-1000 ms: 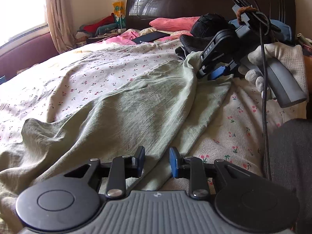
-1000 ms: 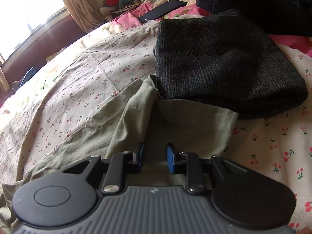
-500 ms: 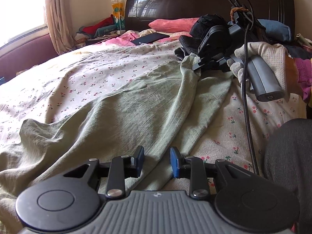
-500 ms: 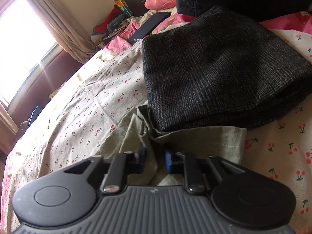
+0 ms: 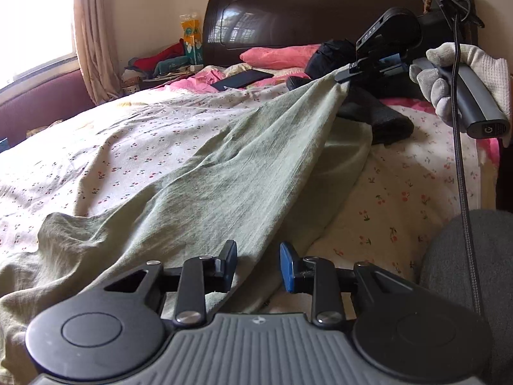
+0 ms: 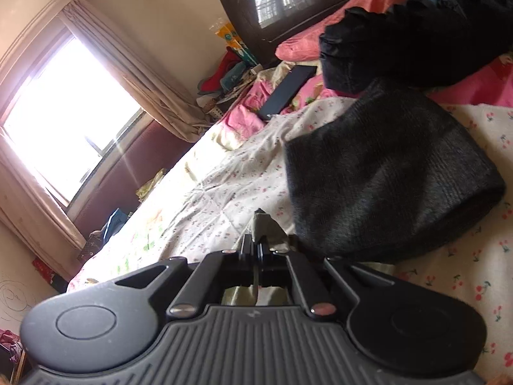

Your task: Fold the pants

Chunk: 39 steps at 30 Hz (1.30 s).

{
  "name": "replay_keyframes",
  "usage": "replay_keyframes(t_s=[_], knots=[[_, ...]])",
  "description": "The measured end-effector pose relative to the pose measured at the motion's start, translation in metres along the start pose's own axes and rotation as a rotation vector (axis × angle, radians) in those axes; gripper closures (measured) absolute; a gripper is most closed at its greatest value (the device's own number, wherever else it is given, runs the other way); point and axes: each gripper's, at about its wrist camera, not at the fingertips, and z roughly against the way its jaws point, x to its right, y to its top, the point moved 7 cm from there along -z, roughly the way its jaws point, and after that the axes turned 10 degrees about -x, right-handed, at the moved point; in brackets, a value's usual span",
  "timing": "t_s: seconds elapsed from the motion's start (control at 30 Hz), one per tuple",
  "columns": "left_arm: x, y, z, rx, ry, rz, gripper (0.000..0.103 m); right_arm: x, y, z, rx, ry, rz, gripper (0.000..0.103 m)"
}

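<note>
Pale green pants lie spread across the flowered bedsheet. My left gripper is open, its blue pads on either side of the pants' near edge. My right gripper is shut on the far corner of the pants and holds it up above the bed, so the cloth stretches in a ridge between the two grippers. In the right wrist view the shut gripper pinches a small peak of the green cloth.
A folded dark grey garment lies on the bed right beside the lifted corner, also in the left wrist view. Black clothes, pink pillows and a dark tablet sit near the headboard. A window is at left.
My right gripper has closed on the pants' far corner and lifted it off the bed, tilting as it rose. The left gripper has stayed open at the near edge.
</note>
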Motion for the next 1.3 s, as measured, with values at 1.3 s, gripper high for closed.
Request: replay_keyframes(t_s=[1.3], knots=[[0.023,0.012,0.002,-0.031,0.155,-0.196,0.081,0.052,0.006,-0.007,-0.105,0.020,-0.114,0.100]])
